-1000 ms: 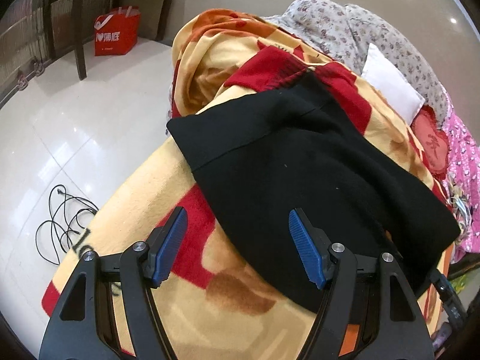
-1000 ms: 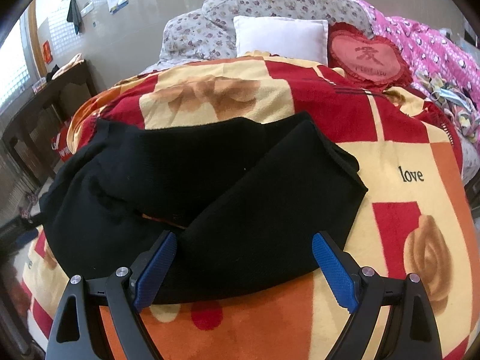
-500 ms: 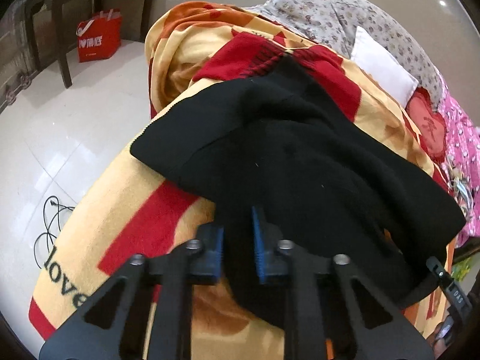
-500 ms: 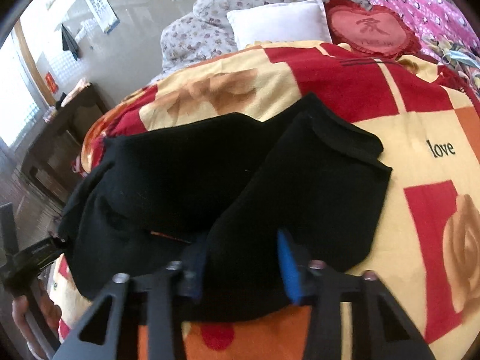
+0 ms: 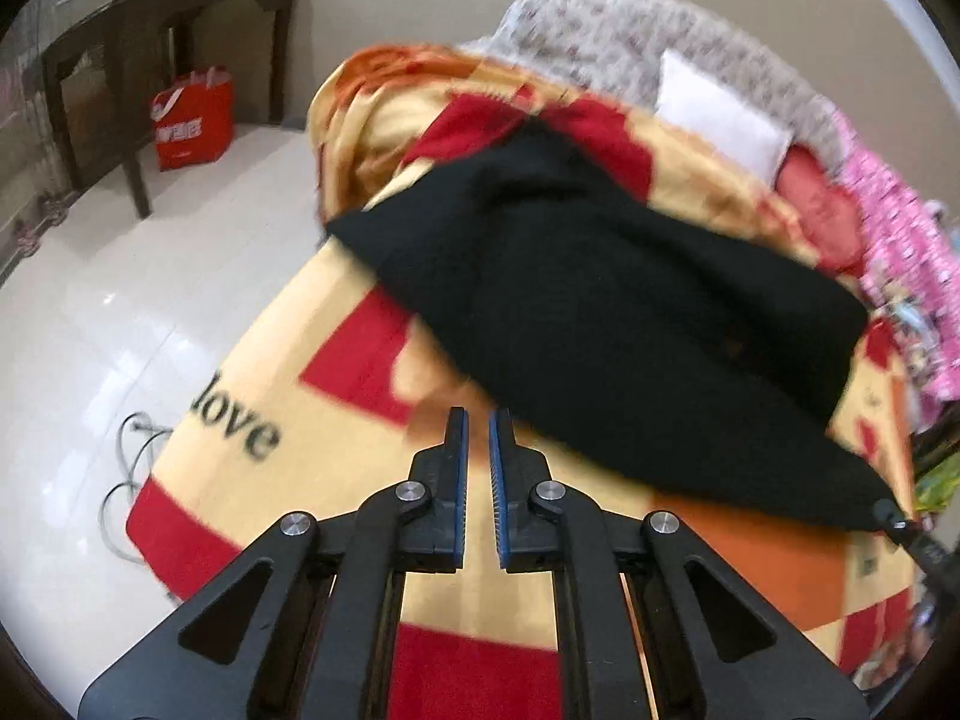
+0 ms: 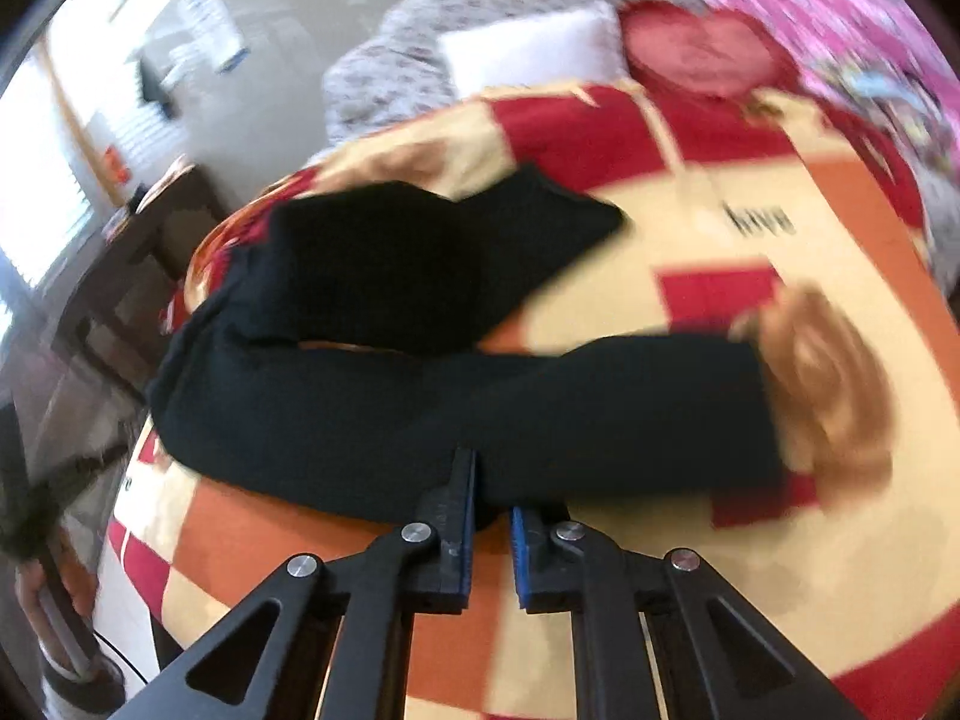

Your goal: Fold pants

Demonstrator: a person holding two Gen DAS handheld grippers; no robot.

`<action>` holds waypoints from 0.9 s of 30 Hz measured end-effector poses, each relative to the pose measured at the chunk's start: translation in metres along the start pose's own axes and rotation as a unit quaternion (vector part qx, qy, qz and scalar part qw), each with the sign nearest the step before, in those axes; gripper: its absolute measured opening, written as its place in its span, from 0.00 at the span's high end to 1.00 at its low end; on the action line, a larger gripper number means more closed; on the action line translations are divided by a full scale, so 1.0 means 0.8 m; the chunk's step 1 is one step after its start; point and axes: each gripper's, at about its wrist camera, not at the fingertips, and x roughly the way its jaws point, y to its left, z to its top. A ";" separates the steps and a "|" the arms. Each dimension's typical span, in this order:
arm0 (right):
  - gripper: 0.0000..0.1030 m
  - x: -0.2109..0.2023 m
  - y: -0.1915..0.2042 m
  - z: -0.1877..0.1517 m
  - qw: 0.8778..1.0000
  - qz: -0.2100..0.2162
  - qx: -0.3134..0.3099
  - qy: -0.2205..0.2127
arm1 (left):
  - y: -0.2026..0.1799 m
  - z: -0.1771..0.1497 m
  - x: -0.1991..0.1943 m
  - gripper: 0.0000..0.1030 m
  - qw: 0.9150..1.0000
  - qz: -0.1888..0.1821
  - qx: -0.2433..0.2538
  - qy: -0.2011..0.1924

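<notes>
Here, "love" blanket (image 5: 252, 372); left fingers (image 5: 477, 438) together, right fingers (image 6: 489, 480) clamping pants (image 6: 420, 408).

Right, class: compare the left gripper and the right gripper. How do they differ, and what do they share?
1. The left gripper holds nothing, and blanket shows between its jaws; the right gripper pinches the near edge of the black pants.
2. The left gripper sits just off the pants, over blanket; the right sits on them.
Shared: both shut, black frames, blue pads.
</notes>
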 end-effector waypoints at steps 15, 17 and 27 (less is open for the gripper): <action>0.63 0.001 -0.071 -0.005 0.988 0.049 0.145 -0.025 | 0.038 0.032 0.022 0.53 0.996 -0.013 -0.084 -0.001; 0.63 0.006 -0.068 -0.001 0.988 0.049 0.142 -0.031 | 0.040 0.043 0.035 0.46 0.995 -0.013 -0.102 -0.001; 0.92 0.039 -0.065 0.027 0.992 0.049 0.104 -0.056 | 0.018 0.080 0.087 0.91 0.992 -0.033 -0.117 0.016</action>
